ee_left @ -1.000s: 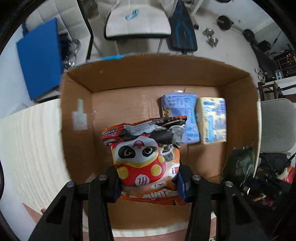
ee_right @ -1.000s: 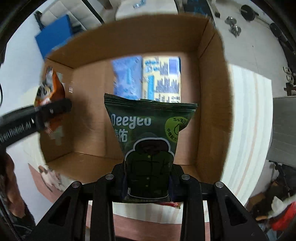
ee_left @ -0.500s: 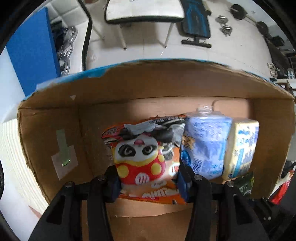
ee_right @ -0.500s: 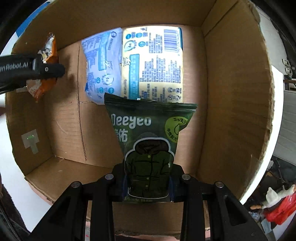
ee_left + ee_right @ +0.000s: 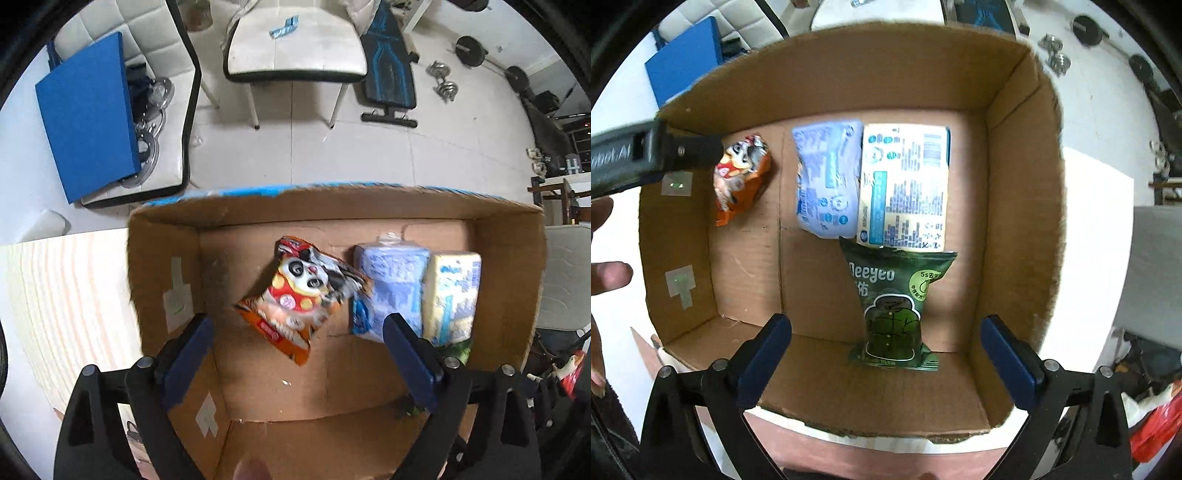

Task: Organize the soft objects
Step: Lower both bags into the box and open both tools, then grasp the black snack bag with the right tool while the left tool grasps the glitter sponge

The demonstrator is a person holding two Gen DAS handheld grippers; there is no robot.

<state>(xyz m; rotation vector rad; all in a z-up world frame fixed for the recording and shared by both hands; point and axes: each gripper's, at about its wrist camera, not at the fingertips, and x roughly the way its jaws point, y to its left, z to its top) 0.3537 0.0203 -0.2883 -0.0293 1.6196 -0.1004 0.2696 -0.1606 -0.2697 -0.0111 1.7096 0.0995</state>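
An open cardboard box (image 5: 332,206) (image 5: 1015,221) holds a light blue pack (image 5: 391,288) (image 5: 827,181) and a yellow pack (image 5: 450,291) (image 5: 905,184) side by side. An orange panda snack bag (image 5: 303,295) (image 5: 742,177) lies tilted and blurred left of the blue pack. My left gripper (image 5: 297,325) hangs above it, jaws opening, pads clear of the bag. A dark green pouch (image 5: 894,306) rests on the box floor in front of the yellow pack. My right gripper (image 5: 886,322) is over it, jaws opening wide, touching nothing.
The box sits on a pale wooden table (image 5: 55,295). Beyond it stand a white chair (image 5: 295,44), a blue panel (image 5: 88,122) and a weight bench (image 5: 388,74). A person's hand (image 5: 609,277) shows at the left. A red bag (image 5: 1156,424) lies at the right.
Both grippers went from shut on their bags to open. The orange bag dropped and tipped over left of the blue pack. The green pouch fell to the box floor before the yellow pack.
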